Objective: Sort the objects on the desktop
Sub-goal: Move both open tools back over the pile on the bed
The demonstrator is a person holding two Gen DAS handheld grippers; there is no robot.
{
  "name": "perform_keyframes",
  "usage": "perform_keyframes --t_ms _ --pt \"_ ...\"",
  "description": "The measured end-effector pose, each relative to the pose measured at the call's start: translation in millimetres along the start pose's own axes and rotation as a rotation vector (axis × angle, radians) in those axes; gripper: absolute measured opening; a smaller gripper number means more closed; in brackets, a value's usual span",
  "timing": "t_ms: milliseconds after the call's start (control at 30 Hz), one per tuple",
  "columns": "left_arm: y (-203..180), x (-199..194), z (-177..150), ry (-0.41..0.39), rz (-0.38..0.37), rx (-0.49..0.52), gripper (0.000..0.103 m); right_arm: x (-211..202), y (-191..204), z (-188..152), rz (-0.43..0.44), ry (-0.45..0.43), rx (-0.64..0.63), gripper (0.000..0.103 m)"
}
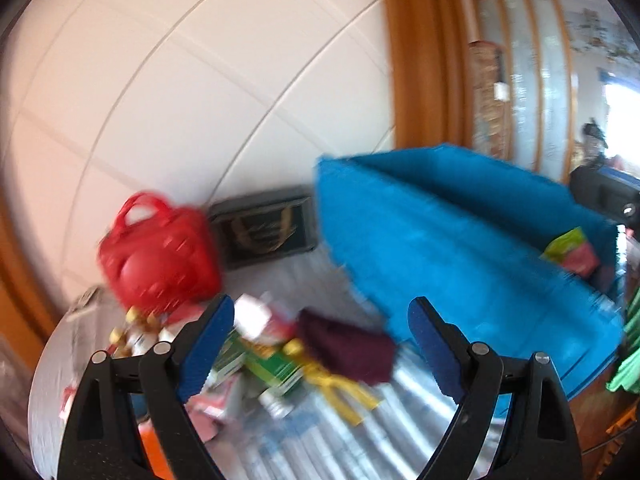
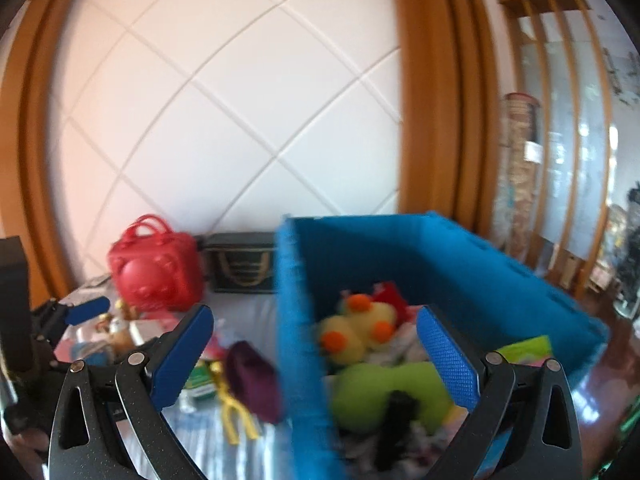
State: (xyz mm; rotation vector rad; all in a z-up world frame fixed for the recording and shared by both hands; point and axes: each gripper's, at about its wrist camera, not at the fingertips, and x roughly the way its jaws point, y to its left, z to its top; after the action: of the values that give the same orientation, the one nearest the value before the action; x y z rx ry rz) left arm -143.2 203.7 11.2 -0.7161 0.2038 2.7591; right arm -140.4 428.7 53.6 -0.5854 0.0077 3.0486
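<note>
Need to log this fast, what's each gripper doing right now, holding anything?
Left gripper: open, holding nothing.
Right gripper: open wide, holding nothing.

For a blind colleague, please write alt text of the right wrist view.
The open right gripper with blue pads hovers empty over a blue fabric storage bin holding a yellow plush toy with orange spots and a green plush toy. Left of it, a red plastic handbag stands among clutter.

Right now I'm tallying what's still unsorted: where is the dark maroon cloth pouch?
The dark maroon cloth pouch lies on the table, just left of the blue felt bin, with the yellow plastic clip beside it.
</note>
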Motion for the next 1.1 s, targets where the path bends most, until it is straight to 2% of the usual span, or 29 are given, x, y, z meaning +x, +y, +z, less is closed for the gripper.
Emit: perform_keyframes --t_ms 200,367,467,700,767,900,1067,1100 --pt "64.0 13.3 -34.1 0.095 0.083 -0.077 0.089 35.9 65.7 -13.9 0.103 0.061 -0.058 0.103" --pt "89.9 19.4 -55.9 0.149 0.107 -0.115 0.089 71.2 103.1 -37.7 0.149 0.136 -0.084 0.103" --pt "99.3 28.5 -64.5 0.177 0.122 -0.125 0.089 90.3 114.0 -54.1 0.168 0.187 -0.093 0.103" --pt "115.6 64.7 -89.1 0.242 0.115 -0.171 0.089 134.2 121.2 -87.5 0.145 0.265 -0.112 0.103" --pt "118.7 83.1 -101.9 0.292 0.103 -0.194 0.082 152.1 119.1 -101.5 0.143 0.308 -0.110 0.103" --pt "111.9 125.1 -127.5 0.394 0.082 -0.211 0.079 195.2 111.2 -137.1 0.150 0.427 -0.090 0.103" --pt "96.1 183.0 -154.0 0.510 0.043 -0.232 0.059 236.3 99.5 -169.5 0.151 0.537 -0.071 0.103" --pt "93.7 191.6 -156.3 0.521 0.038 -0.235 0.059 242.5 96.7 -174.1 0.142 0.556 -0.067 0.103"
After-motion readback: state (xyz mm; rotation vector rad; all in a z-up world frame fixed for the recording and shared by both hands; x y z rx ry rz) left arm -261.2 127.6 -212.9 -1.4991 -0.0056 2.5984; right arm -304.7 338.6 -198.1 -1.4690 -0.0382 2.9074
